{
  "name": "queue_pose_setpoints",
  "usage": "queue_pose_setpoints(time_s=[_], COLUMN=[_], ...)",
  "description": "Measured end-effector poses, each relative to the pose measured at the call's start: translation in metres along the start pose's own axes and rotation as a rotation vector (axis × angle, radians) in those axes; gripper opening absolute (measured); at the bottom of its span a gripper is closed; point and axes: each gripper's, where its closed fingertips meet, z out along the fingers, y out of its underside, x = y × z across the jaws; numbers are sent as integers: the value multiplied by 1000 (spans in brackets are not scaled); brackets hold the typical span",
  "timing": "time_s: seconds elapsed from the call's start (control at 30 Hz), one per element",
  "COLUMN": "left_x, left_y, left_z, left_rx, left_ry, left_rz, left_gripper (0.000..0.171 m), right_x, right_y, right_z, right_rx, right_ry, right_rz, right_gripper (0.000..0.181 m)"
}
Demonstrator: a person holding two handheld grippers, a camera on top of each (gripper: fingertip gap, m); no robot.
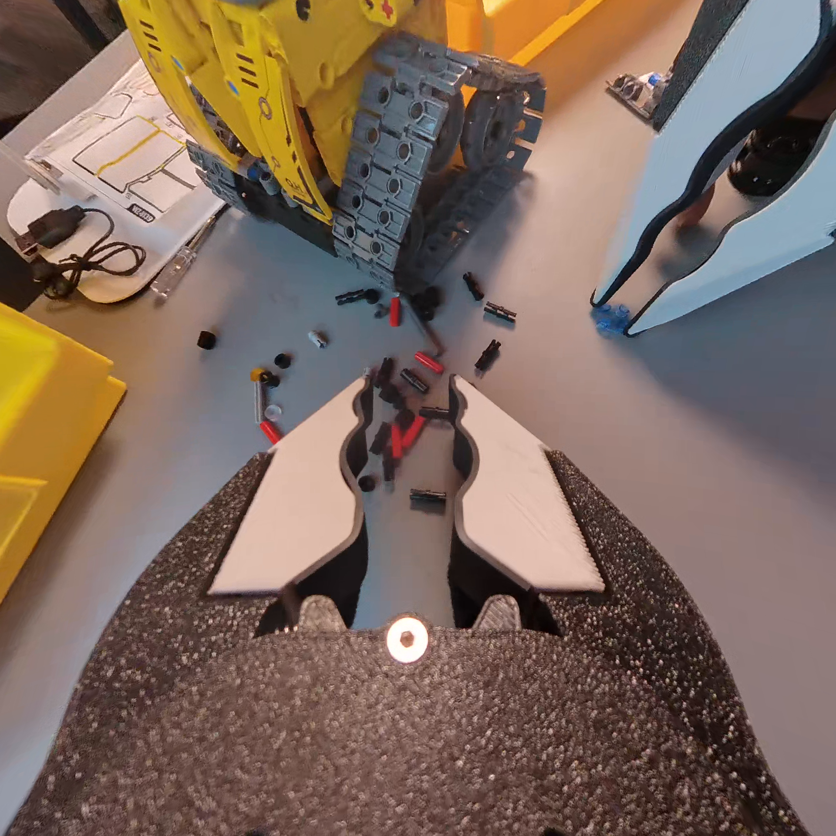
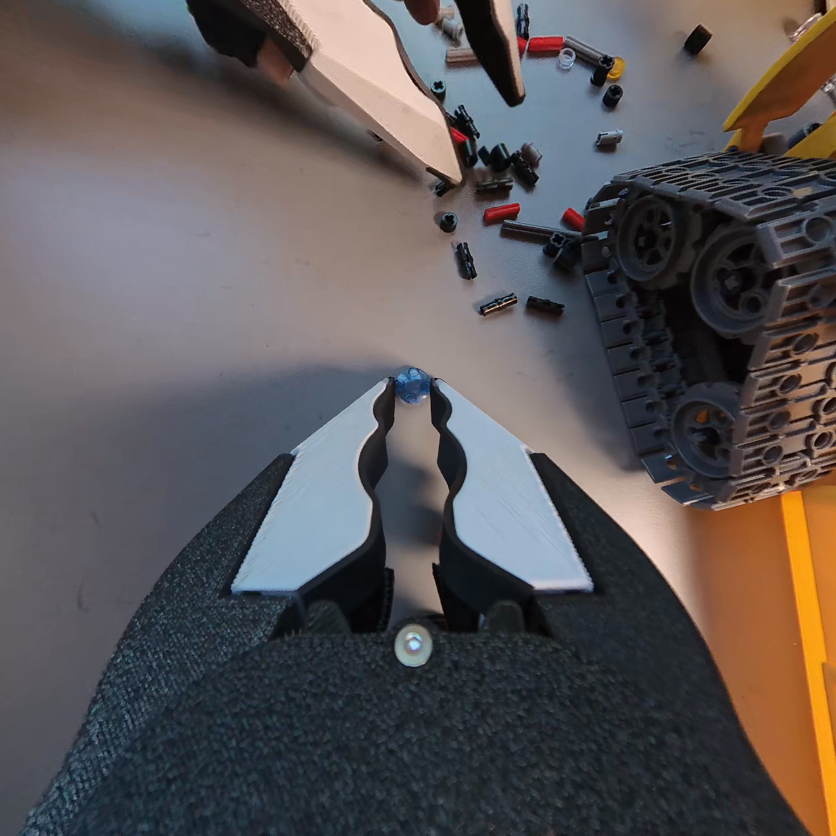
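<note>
My left gripper (image 1: 410, 382) is open and low over a grey table (image 1: 633, 452), with a heap of small black and red connector pins (image 1: 398, 436) between its fingers; nothing is gripped. It also shows at the top of the right wrist view (image 2: 484, 138), above the same pins (image 2: 497, 158). My right gripper (image 2: 411, 383) has its fingertips closed on either side of a small translucent blue round stud (image 2: 411, 385) that rests on the table. The left wrist view shows it at the right (image 1: 614, 318) with the stud (image 1: 611, 316).
A yellow brick-built vehicle with grey tracks (image 1: 389, 181) stands just beyond the pins and is at the right of the right wrist view (image 2: 724, 339). A yellow box (image 1: 45, 429), a printed sheet (image 1: 126, 149) and a black cable (image 1: 77, 244) lie at the left. The gap from one gripper's tips to the other's is roughly 10 centimeters.
</note>
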Motion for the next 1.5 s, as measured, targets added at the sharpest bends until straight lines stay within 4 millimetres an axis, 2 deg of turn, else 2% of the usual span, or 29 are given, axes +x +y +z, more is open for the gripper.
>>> queue_pose_setpoints(time_s=[0.13,0.2,0.27,0.37,0.47,0.53,0.63,0.73,0.83,0.9,0.93,1.0,1.07,1.13,1.27,1.37,1.5], left_x=[6,9,10,9,10,12,13,11,8,6,5,4,4,4,7,9,11], left_y=[-2,-2,-1,-6,-19,-25,-22,-17,-13,-10,-8,-7,-7,-6,-5,-5,-5], left_z=[-6,-13,-22,-35,-45,-48,-45,-40,-37,-35,-35,-34,-34,-34,-31,-31,-30], left_rx=[36,58,80,129,202,240,232,211,198,189,185,181,180,178,169,169,167], left_ry=[20,24,29,31,48,64,60,51,42,35,32,33,34,35,44,48,55], left_rz=[1,5,2,-9,-44,-63,-57,-53,-59,-62,-63,-67,-67,-62,-53,-52,-56], left_gripper=[34,34,33,33,33,33,33,33,33,33,32,32,32,32,32,32,32], right_x=[-2,3,23,76,136,175,231,271,298,313,319,325,324,319,301,274,216], right_y=[-2,-9,-19,-25,2,36,100,152,176,184,185,184,175,165,150,122,72], right_z=[-6,-25,-65,-153,-236,-272,-294,-290,-285,-289,-293,-301,-311,-318,-320,-321,-306], right_rx=[34,95,187,333,362,297,174,122,117,132,143,173,239,287,322,405,551], right_ry=[-7,23,111,341,609,754,869,893,944,1018,1053,1093,1112,1118,1087,1043,918], right_rz=[10,15,34,115,214,283,436,581,649,662,660,662,656,635,586,512,408], right_gripper=[13,13,13,13,13,13,13,13,13,14,21,32,34,35,38,37,27])
